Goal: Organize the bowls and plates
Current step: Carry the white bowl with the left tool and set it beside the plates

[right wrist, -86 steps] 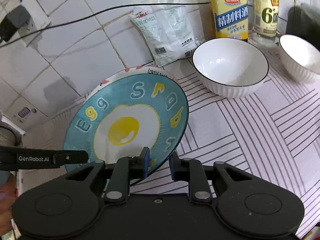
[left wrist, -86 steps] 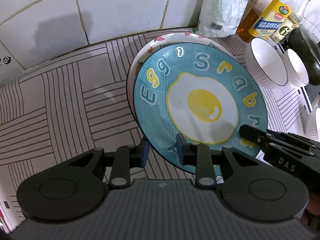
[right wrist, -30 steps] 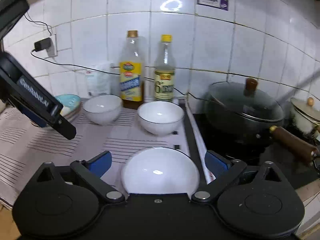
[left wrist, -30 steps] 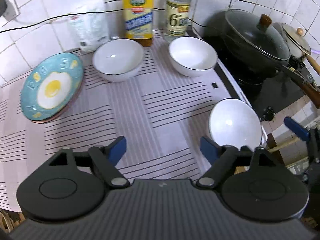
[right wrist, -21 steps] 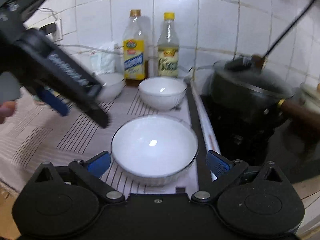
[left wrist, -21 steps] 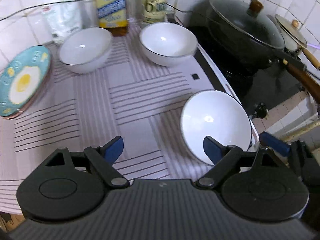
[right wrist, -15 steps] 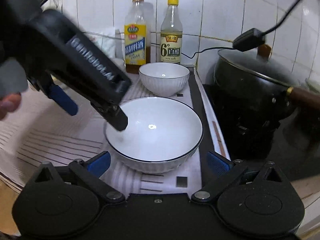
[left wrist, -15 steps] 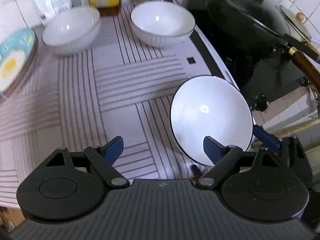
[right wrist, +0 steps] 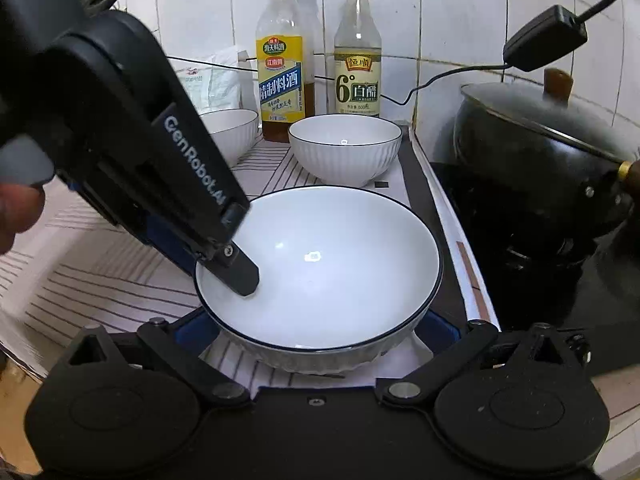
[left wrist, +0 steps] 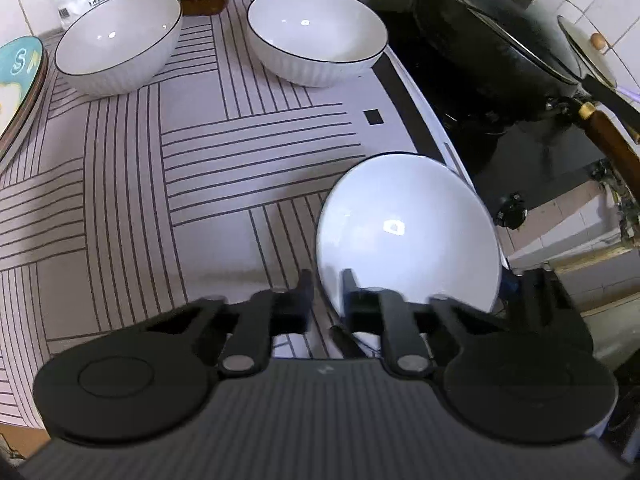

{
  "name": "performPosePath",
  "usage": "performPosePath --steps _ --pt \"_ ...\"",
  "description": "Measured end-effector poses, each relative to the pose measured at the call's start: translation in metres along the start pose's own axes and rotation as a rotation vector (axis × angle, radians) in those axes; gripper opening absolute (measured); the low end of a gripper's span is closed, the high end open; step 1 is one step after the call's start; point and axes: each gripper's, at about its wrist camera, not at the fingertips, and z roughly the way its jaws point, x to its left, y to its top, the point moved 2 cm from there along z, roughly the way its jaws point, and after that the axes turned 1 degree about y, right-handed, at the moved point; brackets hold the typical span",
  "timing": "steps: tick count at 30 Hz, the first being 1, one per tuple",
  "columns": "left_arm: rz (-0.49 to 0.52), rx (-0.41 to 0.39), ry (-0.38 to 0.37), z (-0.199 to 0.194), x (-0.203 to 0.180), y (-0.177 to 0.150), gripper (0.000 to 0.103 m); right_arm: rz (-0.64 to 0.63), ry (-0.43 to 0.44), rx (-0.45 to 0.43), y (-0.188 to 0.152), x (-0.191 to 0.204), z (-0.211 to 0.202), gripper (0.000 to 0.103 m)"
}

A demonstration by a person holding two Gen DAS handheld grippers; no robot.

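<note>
A white bowl with a dark rim (left wrist: 408,236) (right wrist: 332,264) sits at the counter's near right edge. My left gripper (left wrist: 326,292) is shut on its near-left rim, one finger inside the bowl and one outside; it shows in the right wrist view (right wrist: 236,268) reaching in from the left. My right gripper (right wrist: 316,332) is open, its blue-padded fingers spread on either side of the bowl's base. Two more white bowls (left wrist: 120,40) (left wrist: 316,36) stand at the back. The blue egg plate (left wrist: 20,80) lies stacked at the far left.
A striped mat (left wrist: 200,160) covers the counter. Two bottles (right wrist: 282,60) (right wrist: 357,48) and a white bag (right wrist: 212,84) stand against the tiled wall. A black lidded pot (right wrist: 540,152) sits on the stove at right, with a wooden handle (left wrist: 612,148) pointing out.
My left gripper moved in on the near bowl and shut on its rim. My right gripper came closer, its open fingers now around the bowl's base.
</note>
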Motion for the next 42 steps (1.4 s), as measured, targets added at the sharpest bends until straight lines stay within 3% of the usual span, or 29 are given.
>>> performPosePath --steps 10,18,33,38,42 --pt "-0.059 0.037 0.025 -0.020 0.033 -0.010 0.011 0.009 0.080 0.033 0.010 0.025 -0.001 0.102" --pt "-0.096 0.008 0.124 -0.051 0.077 -0.023 0.011 -0.051 0.178 0.041 0.031 0.067 0.006 0.102" --pt "-0.359 -0.044 0.290 -0.095 0.211 -0.065 0.011 -0.272 0.469 0.031 0.062 0.189 0.053 0.102" --pt "-0.374 -0.083 0.374 -0.095 0.235 -0.069 0.011 -0.302 0.519 0.025 0.064 0.219 0.071 0.102" --pt "-0.390 -0.088 0.386 -0.092 0.252 -0.068 0.011 -0.316 0.525 0.014 0.068 0.234 0.087 0.102"
